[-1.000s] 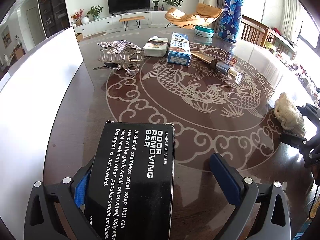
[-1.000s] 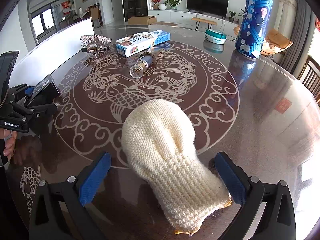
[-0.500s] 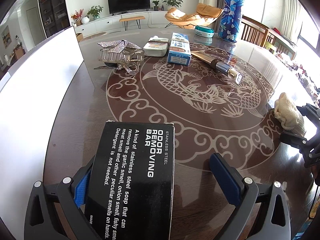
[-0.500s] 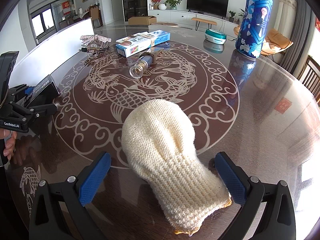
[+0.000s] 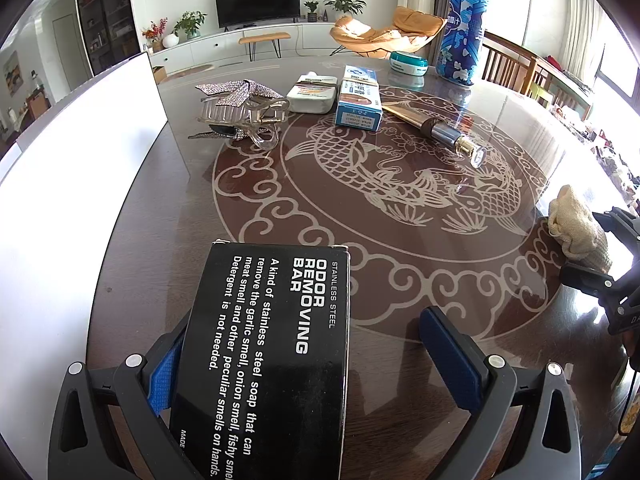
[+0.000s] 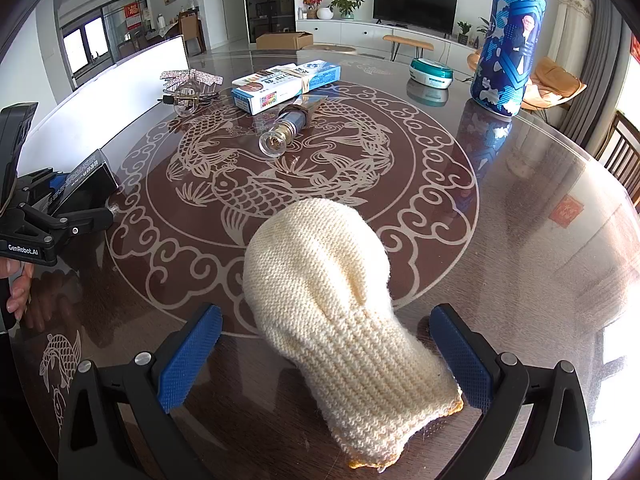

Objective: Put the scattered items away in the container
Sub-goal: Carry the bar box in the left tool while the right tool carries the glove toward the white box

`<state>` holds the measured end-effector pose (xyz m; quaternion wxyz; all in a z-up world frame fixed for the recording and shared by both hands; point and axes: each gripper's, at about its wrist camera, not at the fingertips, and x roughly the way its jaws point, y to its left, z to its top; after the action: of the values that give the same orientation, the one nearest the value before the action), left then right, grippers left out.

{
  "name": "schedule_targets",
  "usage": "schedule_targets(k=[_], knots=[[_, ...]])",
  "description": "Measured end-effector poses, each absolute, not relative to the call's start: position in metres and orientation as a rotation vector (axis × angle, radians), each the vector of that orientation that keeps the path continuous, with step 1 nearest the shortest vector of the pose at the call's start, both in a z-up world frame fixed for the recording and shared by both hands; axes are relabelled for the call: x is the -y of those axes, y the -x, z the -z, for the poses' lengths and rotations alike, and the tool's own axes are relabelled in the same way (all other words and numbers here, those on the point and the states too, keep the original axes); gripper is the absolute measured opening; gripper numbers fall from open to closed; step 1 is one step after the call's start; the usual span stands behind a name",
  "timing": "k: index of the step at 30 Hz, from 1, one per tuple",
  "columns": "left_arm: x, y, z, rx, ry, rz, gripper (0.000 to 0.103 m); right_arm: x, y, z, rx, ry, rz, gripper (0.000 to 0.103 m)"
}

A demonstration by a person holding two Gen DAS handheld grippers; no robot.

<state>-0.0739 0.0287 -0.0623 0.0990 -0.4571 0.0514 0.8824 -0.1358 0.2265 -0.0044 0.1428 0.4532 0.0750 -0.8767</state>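
Left tool: the left tool (image 5: 304, 364) is spread wide; its left blue pad (image 5: 166, 372) touches or nearly touches the side of the black cardboard box printed "ODOR REMOVING BAR" (image 5: 268, 352), while the right pad stands clear of it.
Left risk: closing from here, I judge the right pad would shove the box sideways before the pinch forms, so it could skid on the glossy counter (image 5: 168, 264) or twist between the pads.
Right tool: the right tool (image 6: 324, 356) is also spread, with the cream knitted glove (image 6: 340, 304) lying flat between its pads, its cuff towards the tool.
Right risk: the soft knit may bunch, so the pads catch only the top layer and the glove slips out on lifting.
Container: the white-walled box (image 5: 80, 184) stands to the left of the left tool, far across the counter from the right tool.
Ahead of the tools: a clear hair claw with glitter bow (image 5: 240, 116), blue-and-white cartons (image 5: 358, 102) and a gold tube with a clear cap (image 5: 436, 130) lie scattered; a low carry could knock them.
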Motion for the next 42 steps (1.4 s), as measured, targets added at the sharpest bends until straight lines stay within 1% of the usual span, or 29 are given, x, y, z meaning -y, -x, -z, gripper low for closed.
schedule_targets(k=[7, 9, 11, 13, 15, 19, 21, 25, 27, 29, 30, 32, 33, 34, 35, 36, 37, 42], knots=[[-0.029, 0.074, 0.062, -0.151, 1.352, -2.61, 0.103, -0.251, 0.118, 0.0, -0.315, -1.371, 2.433, 0.103], [-0.029, 0.074, 0.062, -0.152, 1.352, -2.611, 0.103, -0.26, 0.109, -0.001, -0.264, -1.376, 2.431, 0.101], [-0.029, 0.074, 0.063, -0.151, 1.352, -2.61, 0.103, -0.258, 0.101, -0.004, -0.199, -1.356, 2.43, 0.094], [-0.029, 0.074, 0.063, -0.152, 1.352, -2.61, 0.103, -0.243, 0.096, -0.006, -0.137, -1.33, 2.387, 0.093], [-0.028, 0.074, 0.063, -0.151, 1.352, -2.609, 0.103, -0.224, 0.092, -0.008, -0.144, -1.309, 2.349, 0.092], [-0.024, 0.067, 0.062, -0.169, 1.349, -2.585, 0.103, -0.219, 0.08, -0.024, -0.237, -1.283, 2.416, 0.094], [-0.018, 0.061, 0.061, -0.188, 1.356, -2.559, 0.103, -0.23, 0.079, -0.032, -0.219, -1.279, 2.434, 0.094], [-0.008, 0.056, 0.061, -0.186, 1.381, -2.552, 0.103, -0.246, 0.096, -0.037, -0.125, -1.292, 2.426, 0.094], [-0.01, 0.057, 0.061, -0.215, 1.379, -2.542, 0.103, -0.241, 0.111, -0.032, -0.121, -1.313, 2.379, 0.095], [-0.011, 0.058, 0.06, -0.25, 1.387, -2.525, 0.103, -0.229, 0.127, -0.021, -0.159, -1.361, 2.323, 0.095], [-0.011, 0.058, 0.059, -0.252, 1.389, -2.509, 0.1, -0.223, 0.133, -0.016, -0.187, -1.376, 2.302, 0.095], [-0.009, 0.054, 0.055, -0.239, 1.378, -2.495, 0.073, -0.212, 0.142, -0.012, -0.247, -1.373, 2.275, 0.095], [-0.006, 0.053, 0.053, -0.234, 1.378, -2.499, 0.065, -0.208, 0.145, -0.012, -0.263, -1.363, 2.265, 0.094], [-0.002, 0.052, 0.051, -0.217, 1.384, -2.497, 0.058, -0.207, 0.147, -0.012, -0.266, -1.356, 2.252, 0.088], [0.0, 0.051, 0.05, -0.202, 1.397, -2.491, 0.058, -0.206, 0.15, -0.013, -0.262, -1.359, 2.237, 0.06], [0.001, 0.049, 0.05, -0.197, 1.405, -2.491, 0.058, -0.206, 0.152, -0.013, -0.27, -1.364, 2.238, 0.043], [0.001, 0.046, 0.049, -0.193, 1.406, -2.493, 0.058, -0.206, 0.153, -0.016, -0.264, -1.36, 2.239, 0.034], [0.004, 0.028, 0.033, -0.097, 1.336, -2.528, 0.058, -0.207, 0.147, -0.046, -0.225, -1.299, 2.28, 0.033]])
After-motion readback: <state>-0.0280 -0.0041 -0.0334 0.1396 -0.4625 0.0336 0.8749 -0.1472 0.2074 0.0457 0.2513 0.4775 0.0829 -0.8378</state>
